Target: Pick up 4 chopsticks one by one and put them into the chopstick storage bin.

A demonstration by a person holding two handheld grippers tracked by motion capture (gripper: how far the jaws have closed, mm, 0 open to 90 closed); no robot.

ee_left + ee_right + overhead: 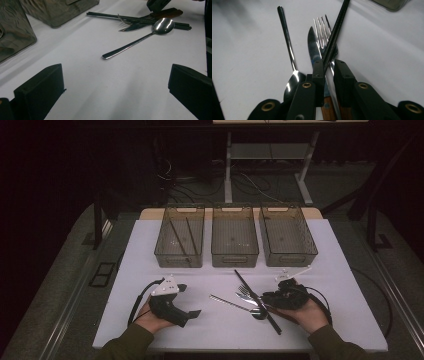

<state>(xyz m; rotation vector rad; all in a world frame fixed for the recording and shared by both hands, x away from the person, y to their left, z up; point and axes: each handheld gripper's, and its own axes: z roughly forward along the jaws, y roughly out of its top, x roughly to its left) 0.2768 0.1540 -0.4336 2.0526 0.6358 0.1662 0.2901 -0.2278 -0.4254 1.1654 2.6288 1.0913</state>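
gripping the chopsticks (334, 37) with right gripper (329, 65) jaws.

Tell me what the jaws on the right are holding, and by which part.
The right gripper jaws pinch the black chopsticks partway along the shafts, above the knife.

Dim room w/ grey floor (60, 270), cables (250, 182) under a white-legged desk (228, 170) behind the white table (350, 320).

From above and behind me, one camera looks down the table (150, 330). My left gripper's camera looks low across it; my right's sits close over the same cutlery (322, 45).
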